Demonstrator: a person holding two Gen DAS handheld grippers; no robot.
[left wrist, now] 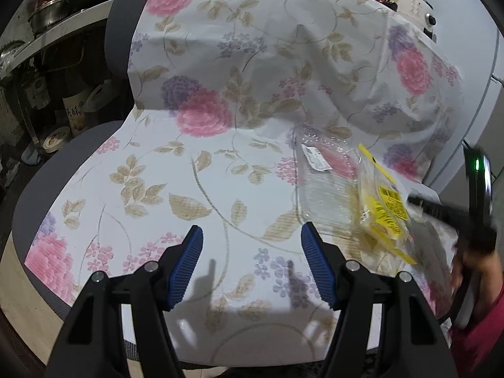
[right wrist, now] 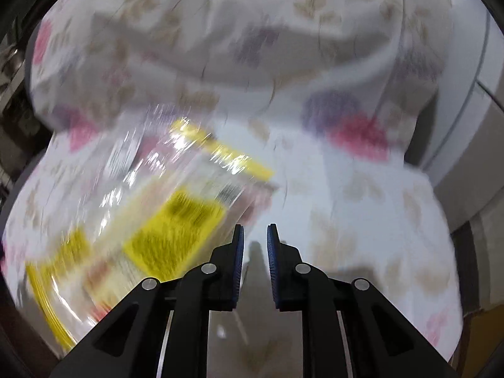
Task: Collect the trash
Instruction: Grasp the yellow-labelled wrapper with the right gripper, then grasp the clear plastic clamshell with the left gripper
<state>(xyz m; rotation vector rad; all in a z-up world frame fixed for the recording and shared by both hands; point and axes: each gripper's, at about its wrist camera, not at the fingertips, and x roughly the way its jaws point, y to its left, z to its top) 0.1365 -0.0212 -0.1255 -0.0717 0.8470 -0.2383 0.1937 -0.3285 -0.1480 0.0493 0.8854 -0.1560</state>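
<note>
Left wrist: floral cloth (left wrist: pixel 220 163), clear tray (left wrist: pixel 327 189) beside yellow wrapper (left wrist: pixel 382 211), shelf clutter (left wrist: pixel 47 72).

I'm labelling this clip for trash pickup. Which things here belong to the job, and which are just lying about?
Belongs to the job:
clear plastic packaging
yellow-printed wrapper

Just lying about:
floral cloth over the chair
tape rolls
bottle
pots on the shelf

Both wrist views close above the flowered cloth (left wrist: pixel 220 163), shared yellow-printed wrapper (right wrist: pixel 170 236) between them.
</note>
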